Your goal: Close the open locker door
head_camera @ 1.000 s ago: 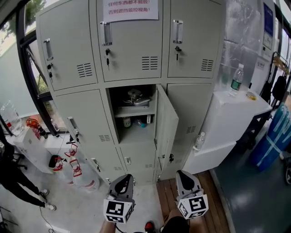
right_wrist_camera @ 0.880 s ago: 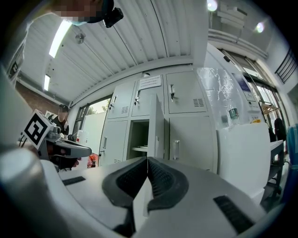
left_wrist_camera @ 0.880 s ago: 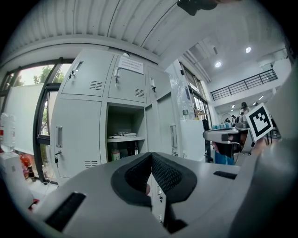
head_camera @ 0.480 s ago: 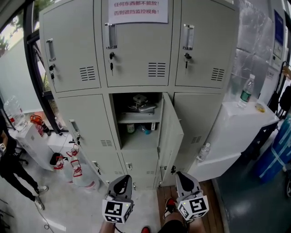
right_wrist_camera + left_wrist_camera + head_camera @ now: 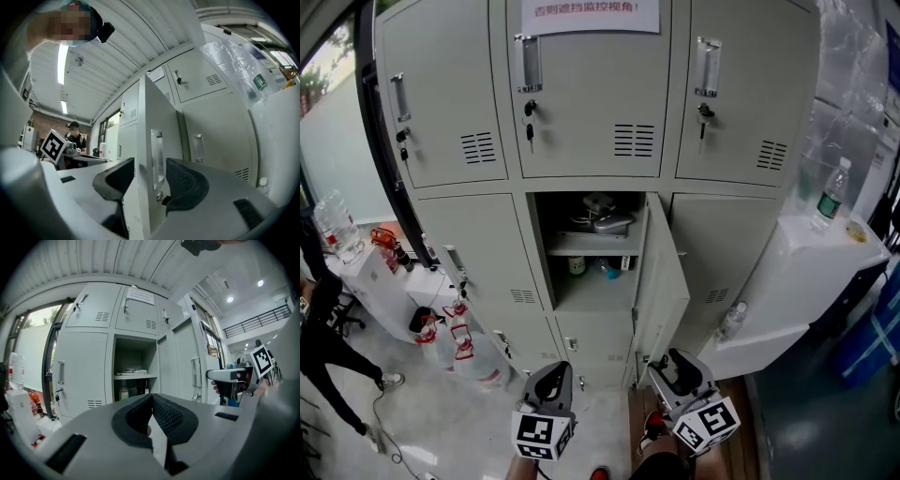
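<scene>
The grey lockers fill the head view. One middle compartment [image 5: 586, 248] stands open, with a shelf and small items inside. Its door [image 5: 666, 277] swings out toward me on the right. My left gripper [image 5: 551, 382] hangs low in front of the lockers, its pads closed together with nothing held [image 5: 151, 397]. My right gripper [image 5: 677, 367] is just below the door's free edge and its jaws have just been opening. In the right gripper view the door edge and handle [image 5: 157, 154] line up in the gap of this gripper [image 5: 150, 174]; the pads do not press on it.
A white cabinet [image 5: 806, 272] stands right of the lockers with a water bottle [image 5: 832, 192] on top and another bottle [image 5: 731, 321] on its lower step. Red-capped spray bottles [image 5: 455, 345] sit on the floor at left. A person [image 5: 328, 347] stands at far left.
The lockers have come closer and now fill more of the head view. The right gripper's jaws have parted and it has tilted left toward the door. The left gripper holds about the same spot.
</scene>
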Demonstrator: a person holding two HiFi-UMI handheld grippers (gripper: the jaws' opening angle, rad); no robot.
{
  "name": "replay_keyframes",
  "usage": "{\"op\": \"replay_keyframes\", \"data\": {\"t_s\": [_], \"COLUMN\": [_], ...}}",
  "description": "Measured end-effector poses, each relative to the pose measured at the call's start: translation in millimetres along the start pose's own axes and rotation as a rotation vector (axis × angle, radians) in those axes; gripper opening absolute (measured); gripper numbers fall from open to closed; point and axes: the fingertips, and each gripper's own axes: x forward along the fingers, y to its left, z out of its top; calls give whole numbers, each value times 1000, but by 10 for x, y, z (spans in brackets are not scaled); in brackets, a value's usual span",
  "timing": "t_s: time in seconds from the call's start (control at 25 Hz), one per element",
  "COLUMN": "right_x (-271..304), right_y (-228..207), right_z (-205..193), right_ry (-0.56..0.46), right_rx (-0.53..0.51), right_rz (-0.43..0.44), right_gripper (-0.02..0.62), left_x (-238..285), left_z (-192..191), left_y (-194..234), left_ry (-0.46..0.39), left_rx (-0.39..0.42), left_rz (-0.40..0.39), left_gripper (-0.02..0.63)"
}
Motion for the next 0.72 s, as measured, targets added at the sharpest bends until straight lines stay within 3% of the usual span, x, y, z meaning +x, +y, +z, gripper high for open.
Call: {"op": "replay_keyframes", "data": {"t_s": [0.08, 0.4, 0.72], "right_x": [37, 182, 279], "right_y": [9, 20, 98], "right_z": [21, -3, -5], "right_ry": [-12, 3, 21], "right_rx": [8, 3, -29], "right_rz": [32, 71, 96], "right_gripper": [220, 221, 161], "left_x": [20, 57, 73], "left_z": [-14, -60, -22], "left_y": [35, 136, 221], "left_ry": [1, 11, 0], "left_rx": [-2, -9, -9], "left_rz": [9, 29, 40], "left_gripper": [21, 21, 21]}}
